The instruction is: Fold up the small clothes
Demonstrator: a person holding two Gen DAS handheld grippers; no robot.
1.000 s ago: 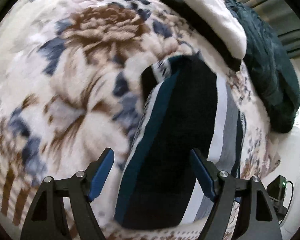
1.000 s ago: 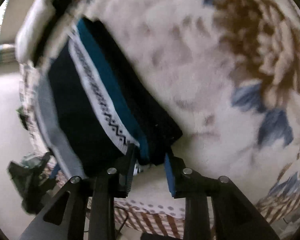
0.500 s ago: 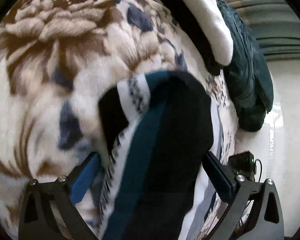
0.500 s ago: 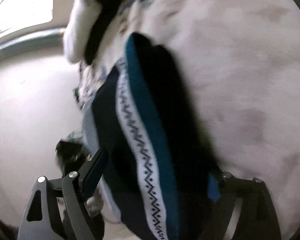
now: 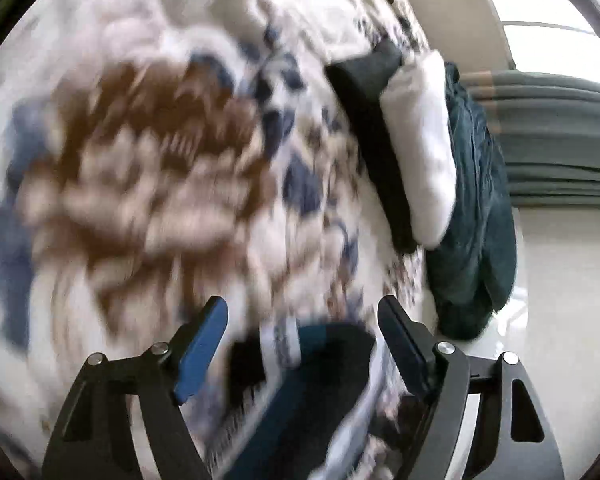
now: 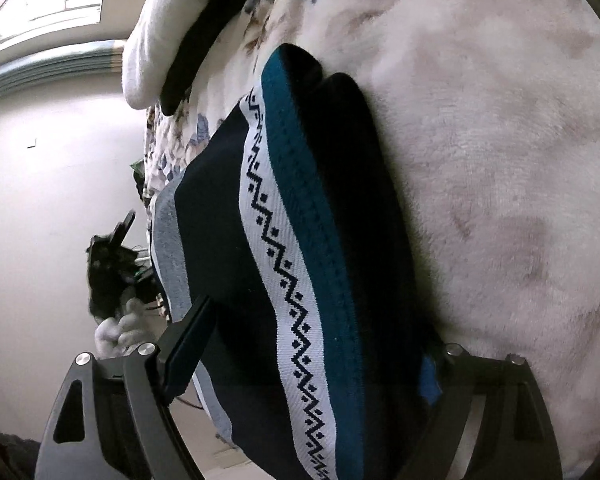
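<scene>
A folded small garment point(image 6: 284, 248), dark navy with a teal band, a white zigzag-patterned band and a grey stripe, lies on the floral blanket point(image 6: 480, 128). My right gripper point(image 6: 312, 344) is open, its jaws on either side of the garment's near end. In the blurred left wrist view the same garment point(image 5: 312, 392) sits low between the jaws of my open left gripper point(image 5: 300, 340), which holds nothing.
A black garment point(image 5: 372, 128), a white fluffy one point(image 5: 424, 148) and a dark green one point(image 5: 472, 220) lie along the blanket's far edge. The bed edge drops to a pale floor point(image 6: 40, 208) with a dark device and cables point(image 6: 108, 264).
My right gripper opened and let go of the garment's corner, then slid forward over it. My left gripper stayed open and moved so the garment slid down to the frame's bottom.
</scene>
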